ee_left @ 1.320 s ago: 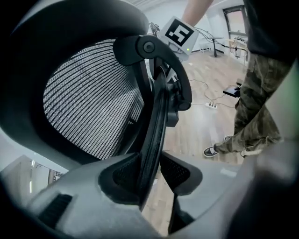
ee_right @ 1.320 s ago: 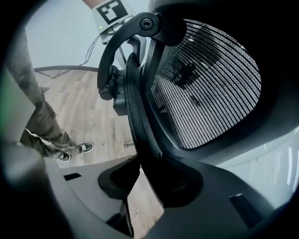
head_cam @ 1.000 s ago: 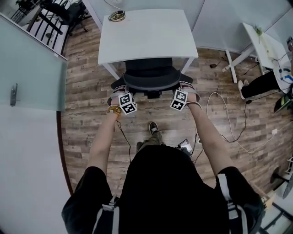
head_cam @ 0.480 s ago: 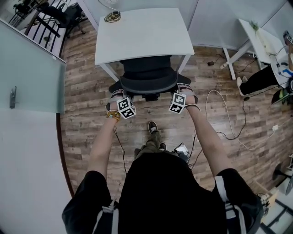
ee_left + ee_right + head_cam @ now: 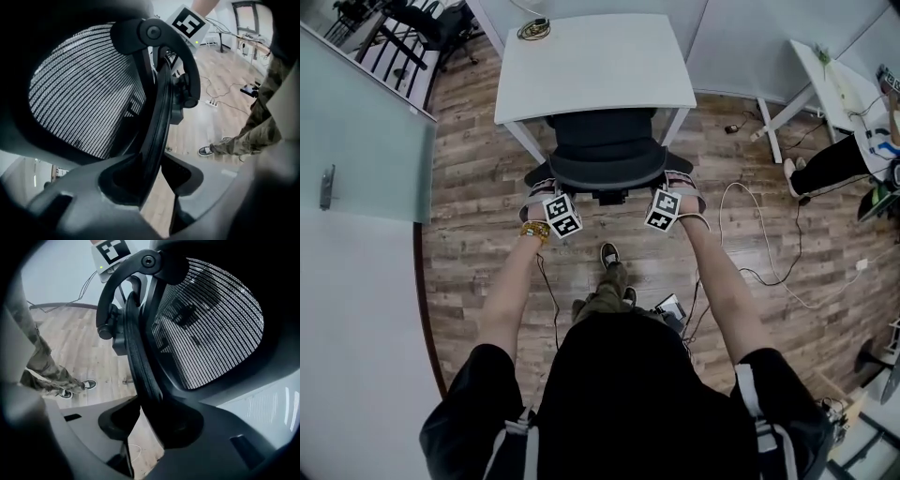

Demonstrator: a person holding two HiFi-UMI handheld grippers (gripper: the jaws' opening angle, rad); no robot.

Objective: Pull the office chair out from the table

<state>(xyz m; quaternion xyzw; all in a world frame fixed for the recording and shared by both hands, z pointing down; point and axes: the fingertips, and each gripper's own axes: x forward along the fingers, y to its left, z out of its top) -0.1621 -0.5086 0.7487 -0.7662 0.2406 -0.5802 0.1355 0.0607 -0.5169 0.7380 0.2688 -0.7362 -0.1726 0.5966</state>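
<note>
Both sat astride the backrest rim of the office chair, seat still under the table: left gripper jaws had just been opening, right gripper was wide too, so likely hooked for pulling, not clamped.

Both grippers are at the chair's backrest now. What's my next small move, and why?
Probably close the left gripper and right gripper on the backrest rim first: they only straddle it, floor showing beside it, and the office chair sits partly under the table.
</note>
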